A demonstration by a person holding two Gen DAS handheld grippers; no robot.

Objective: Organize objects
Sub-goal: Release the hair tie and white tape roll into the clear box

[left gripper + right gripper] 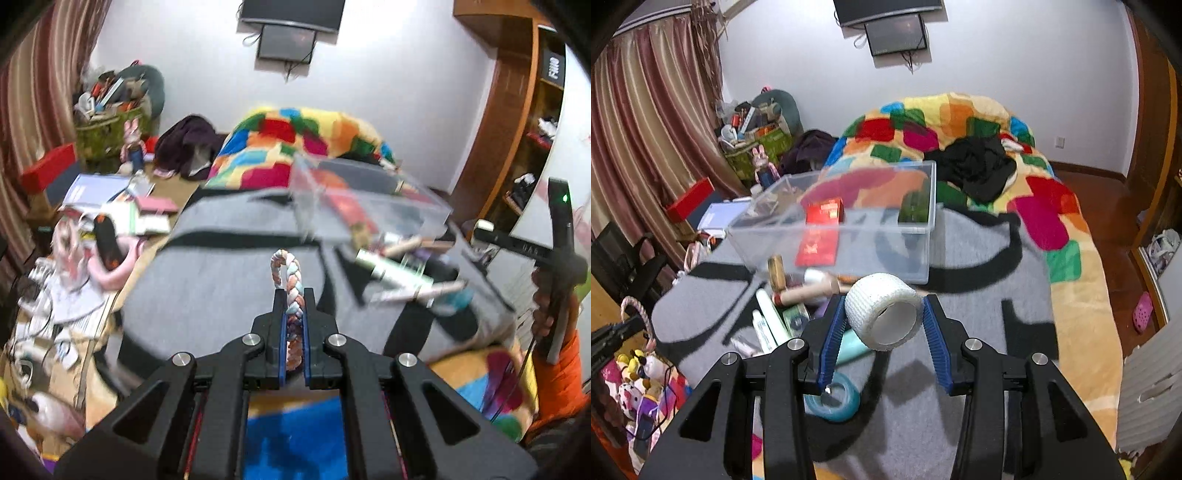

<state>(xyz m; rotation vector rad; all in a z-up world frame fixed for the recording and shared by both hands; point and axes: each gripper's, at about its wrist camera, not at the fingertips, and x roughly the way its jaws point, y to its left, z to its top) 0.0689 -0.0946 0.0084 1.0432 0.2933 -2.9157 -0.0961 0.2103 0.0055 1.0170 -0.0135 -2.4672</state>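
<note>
My left gripper (294, 295) is shut on a braided pastel headband (291, 273) that arches up above its fingertips. It also shows at the left edge of the right wrist view (637, 308). My right gripper (884, 301) is shut on a white gauze tape roll (884, 314), held above the grey blanket (960, 350). A clear plastic bin (849, 236) stands on the blanket just beyond, holding a red box (824, 211) and a red envelope (817, 246). In the left wrist view the bin (369, 199) is to the right, blurred.
Loose items lie in front of the bin: wooden sticks (809, 291), white tubes (768, 317), a blue tape roll (833, 400). A colourful quilt (960, 122) and black clothes (979, 166) lie behind. A cluttered desk (74, 240) stands left of the bed.
</note>
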